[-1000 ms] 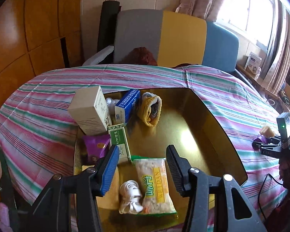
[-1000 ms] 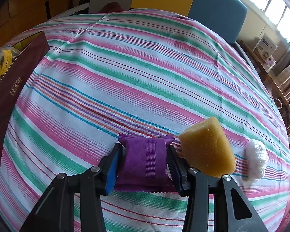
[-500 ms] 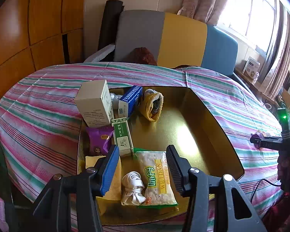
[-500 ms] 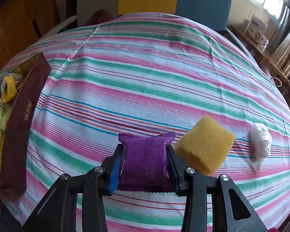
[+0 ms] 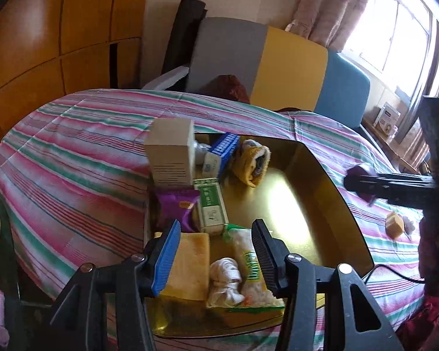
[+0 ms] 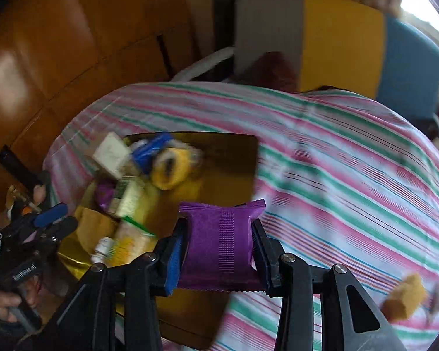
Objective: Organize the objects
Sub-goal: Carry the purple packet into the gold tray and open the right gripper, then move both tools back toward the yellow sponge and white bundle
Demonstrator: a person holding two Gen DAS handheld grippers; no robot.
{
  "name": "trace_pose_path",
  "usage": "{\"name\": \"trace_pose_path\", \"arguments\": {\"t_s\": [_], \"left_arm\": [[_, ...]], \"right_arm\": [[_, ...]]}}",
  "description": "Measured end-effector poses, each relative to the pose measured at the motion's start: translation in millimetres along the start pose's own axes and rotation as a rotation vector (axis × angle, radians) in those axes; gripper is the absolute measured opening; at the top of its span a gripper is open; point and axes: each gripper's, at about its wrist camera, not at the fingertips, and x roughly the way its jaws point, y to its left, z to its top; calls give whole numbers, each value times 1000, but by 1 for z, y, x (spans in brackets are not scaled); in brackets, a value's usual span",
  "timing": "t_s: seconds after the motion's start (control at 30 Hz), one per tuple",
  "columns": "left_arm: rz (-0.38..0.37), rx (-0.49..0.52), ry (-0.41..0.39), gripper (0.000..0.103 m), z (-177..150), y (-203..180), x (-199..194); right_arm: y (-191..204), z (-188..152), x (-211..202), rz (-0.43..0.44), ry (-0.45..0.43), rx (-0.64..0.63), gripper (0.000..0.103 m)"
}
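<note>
My right gripper (image 6: 219,251) is shut on a purple snack packet (image 6: 221,245) and holds it in the air over the near right edge of the gold tray (image 6: 237,158). The left wrist view shows that same gripper (image 5: 395,187) coming in from the right with the packet (image 5: 358,172). My left gripper (image 5: 215,257) is open above the tray's (image 5: 307,204) near end, over a yellow sponge (image 5: 190,263), a white roll (image 5: 225,275) and a snack bag (image 5: 248,263). Nothing is between its fingers.
The tray also holds a beige box (image 5: 169,152), a blue box (image 5: 225,149), a rolled yellow cloth (image 5: 251,161), a green box (image 5: 210,207) and a second purple packet (image 5: 177,207). A sponge block (image 6: 406,295) lies on the striped tablecloth (image 6: 351,161). A chair (image 5: 278,58) stands behind.
My right gripper has lifted the purple packet off the cloth and swung left toward the tray, leaving the sponge block and white wad behind. My left gripper has shifted slightly and stays open.
</note>
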Motion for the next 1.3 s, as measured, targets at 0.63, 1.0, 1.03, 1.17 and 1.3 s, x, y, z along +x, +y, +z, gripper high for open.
{"name": "trace_pose_path", "arguments": {"t_s": [0.63,1.0,1.03,1.17,1.3], "left_arm": [[22,-66,42,51,-10,29,7],[13,5,19,51,-6,3,-4],[6,18,17,51,-5,-2,-5],[-20,63,14,51,-5,-20,-9],[-45,117,18,51,-7,-43,-10]], "right_arm": [[62,17,99,52,101,-2,70],[23,-17,8,46,-63,72,91],[17,-21,0,39,-74,81,91],[-15,-43,-31,-5,-107,143,93],[-52,-67,-55,-72,-120,211,93]]}}
